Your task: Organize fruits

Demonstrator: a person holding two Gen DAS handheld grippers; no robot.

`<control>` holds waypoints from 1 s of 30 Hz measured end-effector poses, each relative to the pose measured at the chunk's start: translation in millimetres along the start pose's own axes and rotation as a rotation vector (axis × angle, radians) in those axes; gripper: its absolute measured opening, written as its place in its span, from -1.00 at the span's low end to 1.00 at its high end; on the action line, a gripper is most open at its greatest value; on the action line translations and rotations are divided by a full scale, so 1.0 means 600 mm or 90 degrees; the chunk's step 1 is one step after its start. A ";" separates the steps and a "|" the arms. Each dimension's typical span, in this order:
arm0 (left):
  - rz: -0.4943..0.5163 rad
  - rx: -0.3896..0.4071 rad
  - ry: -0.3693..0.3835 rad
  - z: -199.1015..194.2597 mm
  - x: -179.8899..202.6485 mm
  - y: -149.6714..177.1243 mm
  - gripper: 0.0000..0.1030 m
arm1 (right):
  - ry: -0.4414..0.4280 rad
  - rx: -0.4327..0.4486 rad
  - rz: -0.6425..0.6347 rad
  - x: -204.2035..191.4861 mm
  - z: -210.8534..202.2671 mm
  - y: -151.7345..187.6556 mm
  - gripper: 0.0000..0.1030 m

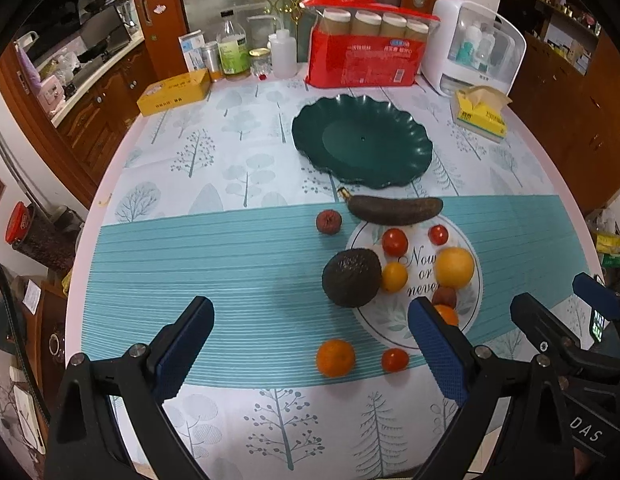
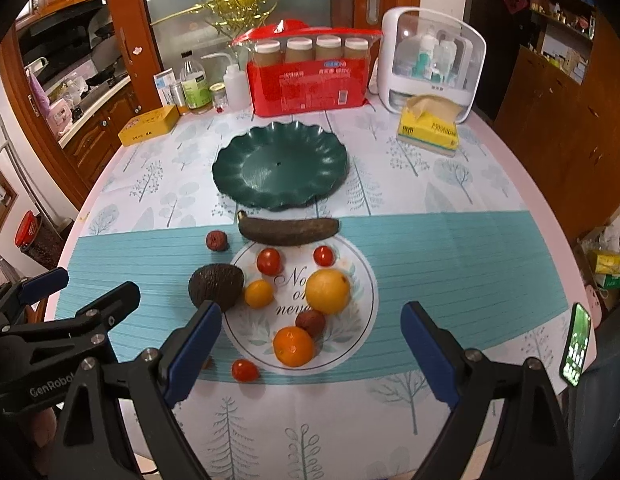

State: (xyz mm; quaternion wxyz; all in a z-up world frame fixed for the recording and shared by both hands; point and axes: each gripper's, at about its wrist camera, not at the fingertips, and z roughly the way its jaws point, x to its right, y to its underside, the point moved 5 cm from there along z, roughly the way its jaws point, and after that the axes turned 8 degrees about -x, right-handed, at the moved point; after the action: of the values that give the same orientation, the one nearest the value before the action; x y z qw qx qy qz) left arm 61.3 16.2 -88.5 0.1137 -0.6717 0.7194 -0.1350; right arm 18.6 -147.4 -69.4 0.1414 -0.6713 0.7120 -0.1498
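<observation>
Covering the table, a tree-print cloth bears an empty green plate; just before it lie a banana, avocado, oranges, tomatoes and perhaps dates. Both grippers, left and right, hover with jaws spread.

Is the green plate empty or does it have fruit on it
Empty. The green plate shows only its bare surface; the blackened banana lies on the tablecloth just in front.

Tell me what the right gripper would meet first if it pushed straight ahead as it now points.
Probably the orange nearest it, lying on the table between the open jaws of the right gripper; depth is unclear, so it might pass above.
</observation>
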 end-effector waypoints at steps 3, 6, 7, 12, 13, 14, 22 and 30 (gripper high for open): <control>0.007 -0.013 0.006 0.012 -0.004 0.005 0.87 | -0.003 -0.011 0.007 -0.005 0.010 0.010 0.76; 0.011 -0.023 0.012 0.023 -0.006 0.009 0.87 | -0.007 -0.022 0.012 -0.008 0.020 0.017 0.71; 0.013 -0.025 0.013 0.026 -0.006 0.011 0.87 | -0.008 -0.027 0.014 -0.009 0.024 0.021 0.70; 0.022 -0.040 0.016 0.037 -0.008 0.023 0.87 | -0.014 -0.040 0.021 -0.014 0.036 0.039 0.61; 0.023 -0.041 0.018 0.039 -0.009 0.026 0.88 | -0.016 -0.043 0.023 -0.015 0.038 0.041 0.61; 0.023 -0.043 0.021 0.041 -0.009 0.028 0.88 | -0.018 -0.045 0.024 -0.015 0.041 0.044 0.61; 0.022 -0.086 0.047 0.099 -0.028 0.049 0.89 | -0.048 -0.087 0.000 -0.025 0.086 0.077 0.17; 0.044 -0.122 0.087 0.152 -0.026 0.088 0.88 | -0.112 -0.105 -0.046 -0.049 0.134 0.117 0.01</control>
State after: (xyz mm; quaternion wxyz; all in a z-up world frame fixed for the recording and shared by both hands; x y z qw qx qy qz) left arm 44.5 31.3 -192.4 0.0046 -0.6438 0.7577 -0.1069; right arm -11.4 -116.0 -171.1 0.1417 -0.7166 0.6820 -0.0363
